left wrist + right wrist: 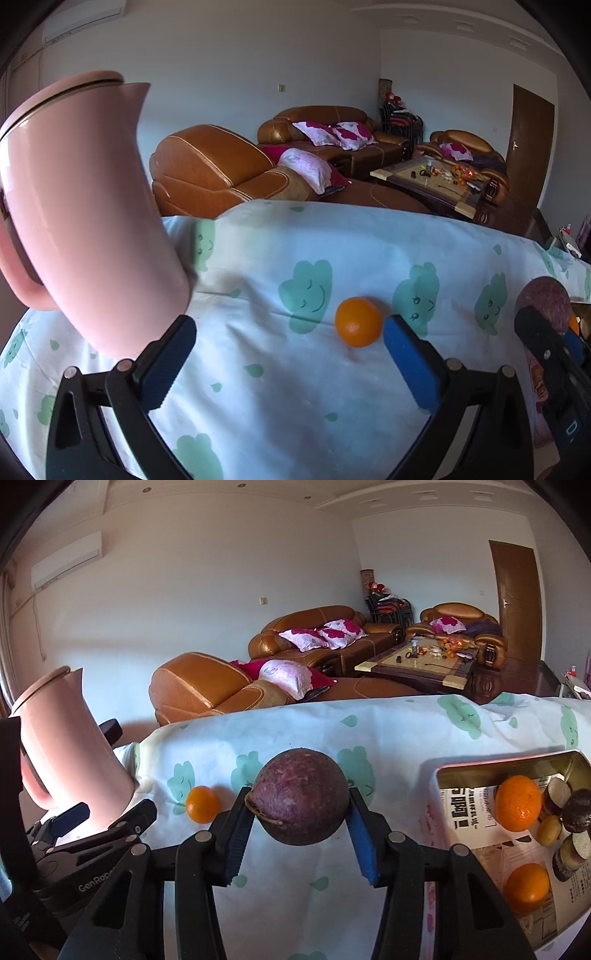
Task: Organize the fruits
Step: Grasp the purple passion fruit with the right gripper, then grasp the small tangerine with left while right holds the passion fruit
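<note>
My right gripper (299, 823) is shut on a round purple passion fruit (301, 794) and holds it above the cloth-covered table (332, 731); the fruit also shows at the right edge of the left wrist view (545, 301). A small orange (357, 322) lies on the cloth just ahead of my left gripper (288, 356), which is open and empty; the orange also shows in the right wrist view (202, 804). A metal tin (491, 771) at the right holds two oranges (517, 808), a small kiwi (549, 829) and several dark fruits (578, 810).
A pink kettle (81, 218) stands on the table at the left, close to my left gripper's left finger. Behind the table are brown leather sofas (207, 170) and a coffee table (417, 664). The table's far edge runs across the middle.
</note>
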Motion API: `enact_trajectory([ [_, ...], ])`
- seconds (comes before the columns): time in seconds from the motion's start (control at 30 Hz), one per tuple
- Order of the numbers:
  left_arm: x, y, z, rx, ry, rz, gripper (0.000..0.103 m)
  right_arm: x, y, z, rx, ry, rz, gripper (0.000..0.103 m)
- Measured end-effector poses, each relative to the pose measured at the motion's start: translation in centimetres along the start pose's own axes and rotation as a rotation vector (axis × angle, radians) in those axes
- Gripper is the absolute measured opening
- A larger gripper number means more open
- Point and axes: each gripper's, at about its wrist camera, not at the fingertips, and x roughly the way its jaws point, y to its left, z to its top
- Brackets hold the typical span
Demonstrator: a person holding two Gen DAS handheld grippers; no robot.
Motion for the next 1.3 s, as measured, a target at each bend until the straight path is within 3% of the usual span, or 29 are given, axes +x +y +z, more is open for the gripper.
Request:
enact_trajectory([
  [0.1,1.6,-1.7,1.0,0.035,0.032,-0.041,0.09,0.3,-0.5,0.2,0.029,0.003,0.002,0.051],
  [0.27,5.1,-3.4,1.3,0.081,0.118,-0.021,0.072,1.0,-1.5,0.4,0.074,0.033,0.016,0.052],
  [0.33,6.3,-3.6,1.2,0.091,0.188,-0.042,0.058,1.1,-1.5,0.4,0.072,0.035,0.017,0.051],
  [0.4,6.6,-3.6,1.2,0.078,0.201,-0.079,0.042,0.9,-1.3,0.4,0.064,0.032,0.016,0.051],
  [0.43,6.4,-3.6,1.2,0.076,0.195,-0.08,0.039,0.9,-1.2,0.4,0.059,0.029,0.015,0.051],
  [0.57,5.1,-3.3,1.2,0.07,0.137,-0.052,0.039,0.7,-1.1,0.3,0.043,0.018,0.007,0.051],
  [0.77,1.2,-2.2,1.1,0.044,-0.047,0.002,0.039,0.1,-0.4,0.3,0.015,-0.004,-0.008,0.052],
  [1.3,-3.3,-0.7,-2.5,-0.017,-0.145,0.017,0.039,-3.1,0.9,-0.8,-0.07,-0.08,-0.075,0.052],
])
